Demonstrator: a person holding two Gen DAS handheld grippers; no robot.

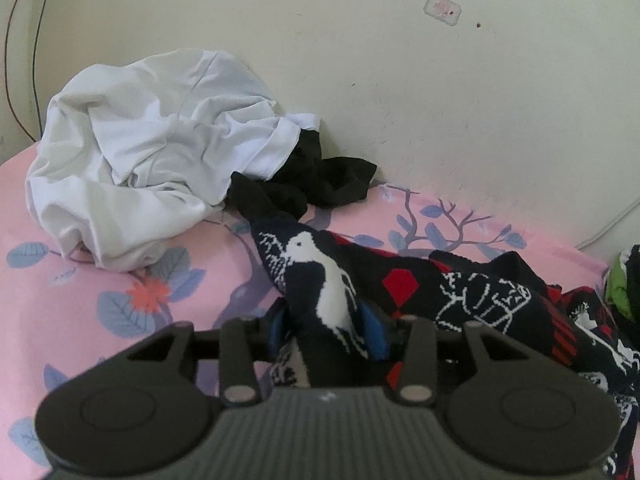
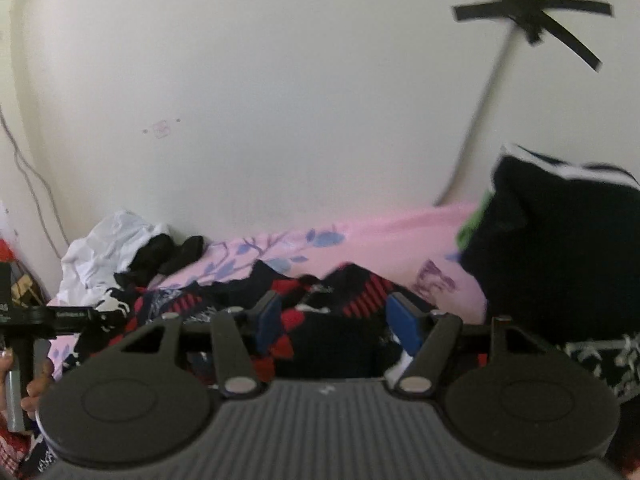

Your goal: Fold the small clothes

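Patterned garment [image 1: 400, 288] beside wall [image 1: 400, 100]

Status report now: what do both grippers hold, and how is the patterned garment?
Left gripper shut on patterned garment. Right gripper open, garment between jaws. White shirt heaped behind, not blocking.

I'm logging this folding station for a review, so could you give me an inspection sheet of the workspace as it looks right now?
Surface: pink floral sheet, rumpled.
Job's things: dark patterned garment with bird and red motifs, spread unfolded.
Clutter: crumpled white garment, black cloth beside it; dark pile with green at right.
Grippers: left gripper has a fold of the patterned garment between its blue pads; right gripper open above the same garment.
Cables: thin wire down left wall; white cord at right.
Surroundings: cream wall, black tape cross.
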